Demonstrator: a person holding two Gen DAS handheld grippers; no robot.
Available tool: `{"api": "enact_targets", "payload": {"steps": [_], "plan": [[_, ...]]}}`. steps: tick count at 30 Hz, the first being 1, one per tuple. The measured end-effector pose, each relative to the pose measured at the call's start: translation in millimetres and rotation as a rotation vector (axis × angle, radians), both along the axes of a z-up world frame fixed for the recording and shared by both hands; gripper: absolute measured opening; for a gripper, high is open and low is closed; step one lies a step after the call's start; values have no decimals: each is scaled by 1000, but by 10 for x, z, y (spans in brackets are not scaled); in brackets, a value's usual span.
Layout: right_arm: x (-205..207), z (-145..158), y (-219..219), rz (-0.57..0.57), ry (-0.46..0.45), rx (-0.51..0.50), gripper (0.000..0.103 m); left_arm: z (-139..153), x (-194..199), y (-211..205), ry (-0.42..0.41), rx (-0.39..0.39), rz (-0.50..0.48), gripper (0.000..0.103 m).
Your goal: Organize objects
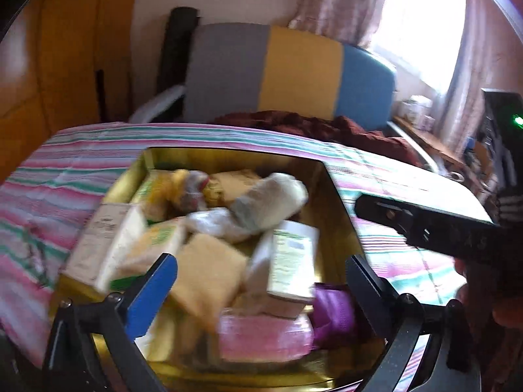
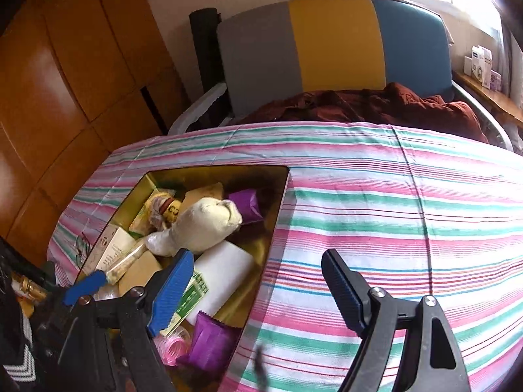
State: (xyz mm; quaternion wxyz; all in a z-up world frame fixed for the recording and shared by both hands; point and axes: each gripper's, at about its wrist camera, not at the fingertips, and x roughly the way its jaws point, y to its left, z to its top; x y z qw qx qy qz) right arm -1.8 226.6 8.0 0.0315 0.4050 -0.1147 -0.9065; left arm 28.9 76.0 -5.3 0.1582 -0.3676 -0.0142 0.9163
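A gold tin box sits on the striped cloth, filled with several small items. Among them are a rolled white cloth, a white-and-green carton, a tan sponge, a pink coil and a purple packet. My left gripper hovers open above the tin's near part, holding nothing. My right gripper is open and empty over the tin's right rim and the cloth. In the right wrist view the left gripper's blue finger shows at lower left.
The striped tablecloth spreads to the right of the tin. Behind the table stands a chair with a grey, yellow and blue back, with a brown garment on it. A wooden wardrobe is at left, a shelf with small boxes at right.
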Motion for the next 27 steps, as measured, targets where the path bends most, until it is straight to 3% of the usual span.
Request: {"api": "enact_targets", "payload": {"steps": [13,19,27], "plan": [[76,-20,-306,49,-70,75,82,49,31,-409,-78,-158,252,103],[127,48,-410,29,-74,111,82,139,68,-546,-106,-139,285,103],[188,89,-549,6,-93,139,82,320,210,-497,-19,-258,333,103]]}}
